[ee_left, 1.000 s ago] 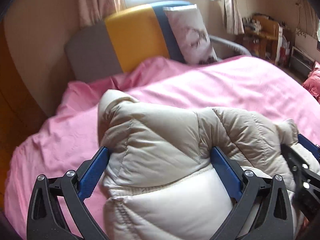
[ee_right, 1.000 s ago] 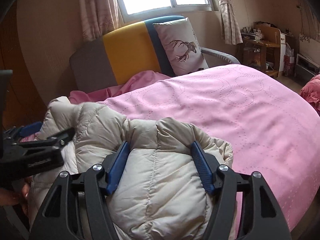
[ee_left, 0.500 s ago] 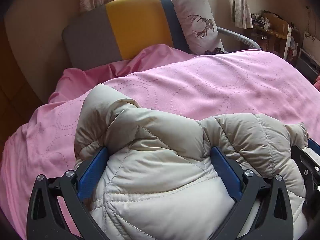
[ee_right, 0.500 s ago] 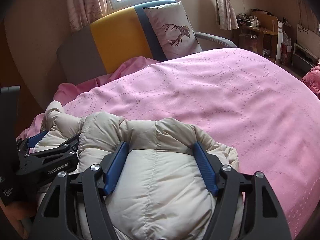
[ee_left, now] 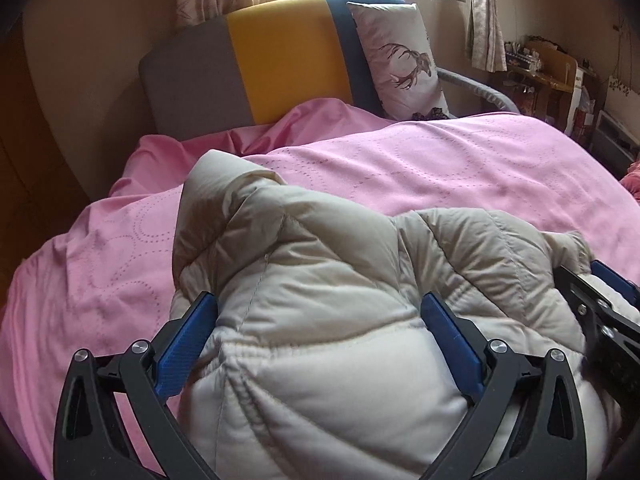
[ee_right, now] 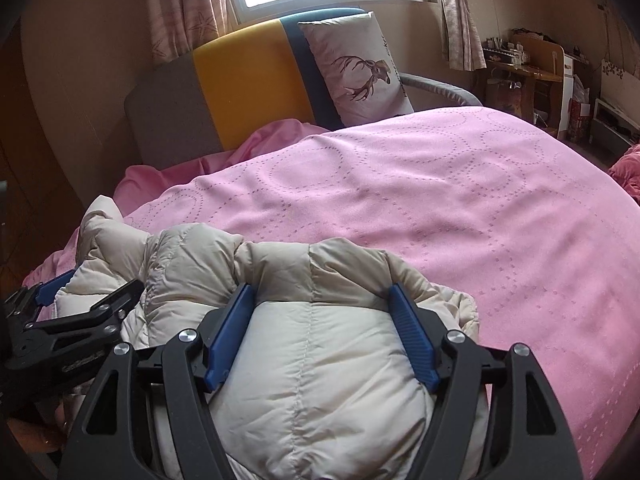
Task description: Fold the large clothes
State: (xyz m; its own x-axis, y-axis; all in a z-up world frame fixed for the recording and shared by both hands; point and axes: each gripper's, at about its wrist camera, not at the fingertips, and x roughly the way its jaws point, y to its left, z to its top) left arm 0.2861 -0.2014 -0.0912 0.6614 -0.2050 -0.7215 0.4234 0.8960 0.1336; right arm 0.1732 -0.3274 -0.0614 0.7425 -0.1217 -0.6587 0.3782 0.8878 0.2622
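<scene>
Left tongs (ee_left: 320,312) pinching puffy quilted cream jacket (ee_left: 340,280); right tongs (ee_right: 320,300) opening around it, over dotted pink bedspread (ee_right: 400,184).

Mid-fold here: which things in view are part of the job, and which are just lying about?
In the job:
- cream puffer jacket
- left gripper, jacket bulging between its fingers
- right gripper, fingers opening around the jacket
- pink bedspread, the work surface

Lying about:
- deer-print pillow
- headboard
- curtains
- cluttered desk

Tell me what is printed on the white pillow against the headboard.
A brown antlered deer on the white pillow, clearest in the right wrist view.
</scene>
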